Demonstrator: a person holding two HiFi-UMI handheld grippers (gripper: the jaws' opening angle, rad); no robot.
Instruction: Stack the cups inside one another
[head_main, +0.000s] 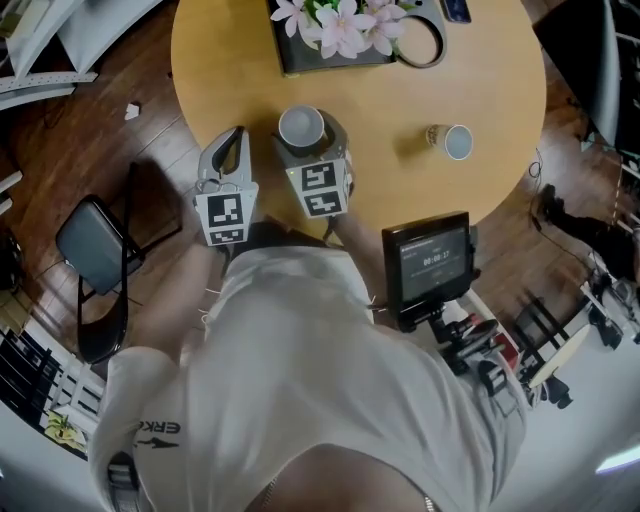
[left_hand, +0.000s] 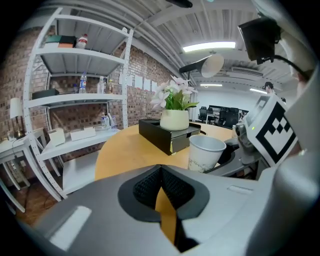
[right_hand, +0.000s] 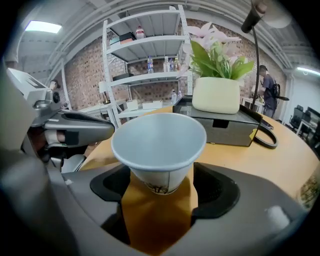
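Cup 1 (right_hand: 159, 145): white paper, tapered, rolled rim, dark print low on the wall, too small to read. It stands upright on the round wooden desk (head_main: 480, 60), near your edge, btwn the jaws of your R tongs (right_hand: 159, 195). Those tongs are released and spread wide. Desk shows on both sides of the cup's base, and the pads aren't pressing it. Inside of cup 1: plain white.

Cup 2 (head_main: 452, 141): same type, lying on its side further R on the desk, well apart from cup 1, mouth facing R, brownish print on its wall.

Your L tongs (left_hand: 161, 175) are clenched, pads together on themselves, just L of cup 1.

Black box (right_hand: 225, 127) at the desk's far side holds a cream pot (right_hand: 216, 95) w/ pink-white flowers (head_main: 340, 22).

Screen (head_main: 428, 260) by the desk edge shows digits, too small to read. Sleeve (head_main: 150, 425) print: "ERK".
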